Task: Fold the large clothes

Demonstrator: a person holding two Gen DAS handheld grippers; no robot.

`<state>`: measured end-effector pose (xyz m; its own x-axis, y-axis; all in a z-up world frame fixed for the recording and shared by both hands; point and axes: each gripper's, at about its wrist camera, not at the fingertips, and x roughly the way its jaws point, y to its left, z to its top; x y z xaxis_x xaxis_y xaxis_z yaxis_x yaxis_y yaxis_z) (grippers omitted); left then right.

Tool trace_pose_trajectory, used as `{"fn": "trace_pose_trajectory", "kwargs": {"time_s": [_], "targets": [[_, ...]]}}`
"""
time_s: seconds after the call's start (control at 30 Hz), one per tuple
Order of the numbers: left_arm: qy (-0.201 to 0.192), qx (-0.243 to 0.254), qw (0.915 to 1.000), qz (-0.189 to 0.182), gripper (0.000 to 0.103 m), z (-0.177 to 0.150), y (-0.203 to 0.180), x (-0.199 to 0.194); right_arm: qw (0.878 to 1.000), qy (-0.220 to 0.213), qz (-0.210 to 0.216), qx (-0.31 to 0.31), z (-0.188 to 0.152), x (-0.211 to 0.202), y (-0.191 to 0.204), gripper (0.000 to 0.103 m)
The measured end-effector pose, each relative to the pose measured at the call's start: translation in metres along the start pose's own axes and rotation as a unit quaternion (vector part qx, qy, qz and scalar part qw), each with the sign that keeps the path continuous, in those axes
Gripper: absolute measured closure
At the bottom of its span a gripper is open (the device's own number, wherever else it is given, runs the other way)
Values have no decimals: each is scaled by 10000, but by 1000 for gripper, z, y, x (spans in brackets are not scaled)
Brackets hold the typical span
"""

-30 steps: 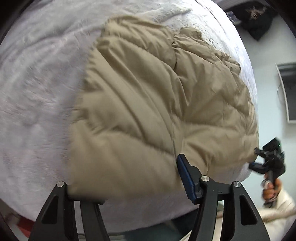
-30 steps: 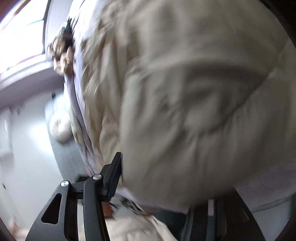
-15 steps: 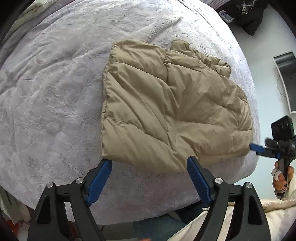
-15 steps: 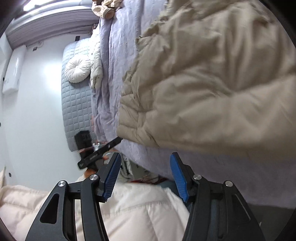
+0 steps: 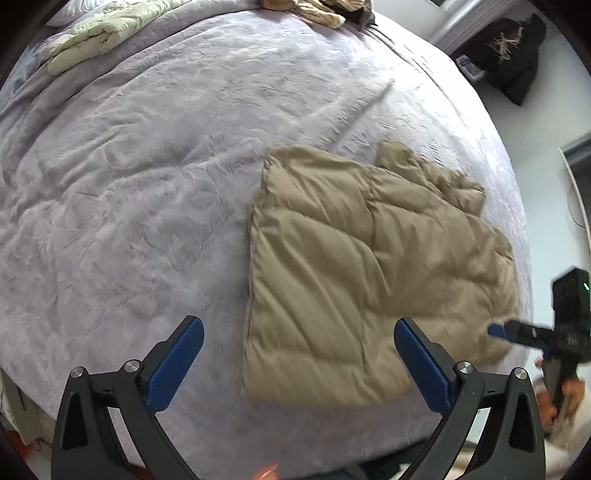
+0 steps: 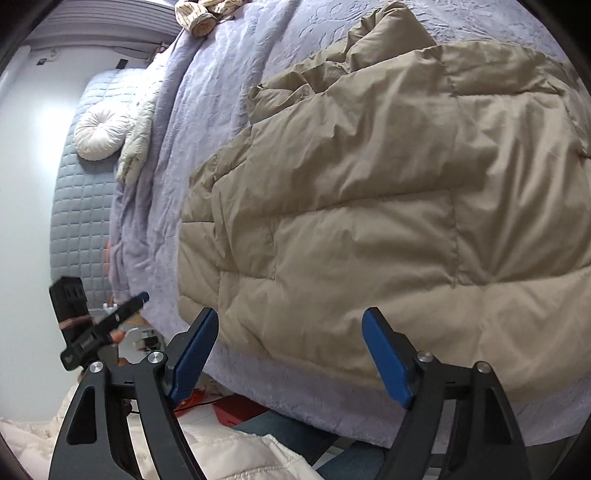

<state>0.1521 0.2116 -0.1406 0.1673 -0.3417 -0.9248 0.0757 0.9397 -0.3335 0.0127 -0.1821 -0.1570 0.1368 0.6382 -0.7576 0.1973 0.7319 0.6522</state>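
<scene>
A tan quilted puffer jacket [image 5: 373,266] lies folded flat near the front edge of a bed with a lavender cover [image 5: 147,177]. My left gripper [image 5: 299,328] hovers above the jacket's near left corner; its jaws are opening wide and nothing is between the blue pads. In the right wrist view the jacket [image 6: 388,192] fills the middle. My right gripper [image 6: 291,317] hangs over its near hem, jaws opening, no cloth pinched. Each view catches the other gripper: the right one [image 5: 517,332] at the jacket's right edge, the left one [image 6: 110,321] off the bed's side.
Striped clothes [image 5: 314,9] and a pale green garment [image 5: 96,33] lie at the bed's far end. A black garment [image 5: 513,51] hangs on the wall. A round white cushion [image 6: 99,133] rests by the grey padded headboard [image 6: 81,206]. A cream quilted garment [image 6: 207,454] sits below the grippers.
Both grippers let go of the jacket and opened wide. They drew back and rose from the bed's front edge, and the jacket now lies folded and still on the cover.
</scene>
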Motion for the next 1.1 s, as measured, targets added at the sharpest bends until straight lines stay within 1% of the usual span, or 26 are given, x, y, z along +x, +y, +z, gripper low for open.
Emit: {"fn": "trace_pose_trajectory", "kwargs": {"time_s": [0.07, 0.1, 0.13, 0.23, 0.27, 0.37, 0.4, 0.43, 0.47, 0.53, 0.6, 0.67, 0.77, 0.83, 0.93, 0.97, 1.0, 1.03, 1.07, 1.1], "targets": [[-35, 15, 9999, 120, 0, 8, 1, 9, 9998, -7, -177, -21, 2, 1, 7, 20], [-14, 11, 9999, 116, 0, 12, 3, 17, 9996, 9, -291, -42, 3, 2, 8, 20], [16, -5, 10000, 77, 0, 15, 6, 22, 9994, 9, -339, -51, 5, 8, 12, 20], [201, -68, 9998, 33, 0, 25, 19, 44, 9987, 7, -505, -96, 4, 9, 13, 20], [269, -40, 9996, -30, 0, 28, 22, 51, 9985, 4, -539, -91, 3, 9, 14, 20], [484, 63, 9974, -523, 0, 37, 31, 71, 9980, 1, -629, -63, 4, 12, 14, 20], [611, 78, 9945, -851, 0, 41, 35, 80, 9978, 5, -667, -61, 4, 13, 14, 20], [722, 89, 9914, -1090, 0, 43, 36, 86, 9975, 7, -698, -61, 3, 12, 14, 20], [870, 117, 9866, -1374, 0, 46, 38, 94, 9974, 4, -725, -53, 3, 12, 13, 20], [1107, 247, 9789, -1697, 0, 49, 36, 109, 9970, 4, -769, -32, 2, 14, 12, 20], [1329, 432, 9735, -1812, 0, 53, 33, 129, 9967, 16, -816, -1, 1, 17, 10, 20], [1548, 468, 9657, -2032, 0, 56, 32, 147, 9963, 29, -858, 34, 1, 22, 8, 20], [1679, 424, 9574, -2313, 0, 61, 29, 164, 9959, 53, -899, 36, 2, 27, 10, 20], [1731, 380, 9547, -2392, 0, 62, 26, 169, 9957, 56, -929, 11, 2, 30, 11, 20], [1710, 481, 9548, -2384, 1, 60, 20, 172, 9954, 6, -958, 38, 2, 32, 11, 20], [1681, 534, 9547, -2398, 17, 58, 18, 171, 9953, -41, -968, 71, 2, 32, 11, 20], [1691, 582, 9499, -2563, 41, 57, 16, 170, 9951, -79, -979, 98, 3, 32, 10, 20], [1745, 502, 9432, -2782, 54, 57, 16, 169, 9947, -150, -1009, 122, 4, 31, 9, 20], [1826, 348, 9336, -3063, 69, 56, 17, 169, 9941, -250, -1051, 136, 5, 28, 9, 21], [1810, 306, 9324, -3114, 70, 55, 16, 165, 9935, -344, -1076, 140, 5, 25, 9, 22]]}}
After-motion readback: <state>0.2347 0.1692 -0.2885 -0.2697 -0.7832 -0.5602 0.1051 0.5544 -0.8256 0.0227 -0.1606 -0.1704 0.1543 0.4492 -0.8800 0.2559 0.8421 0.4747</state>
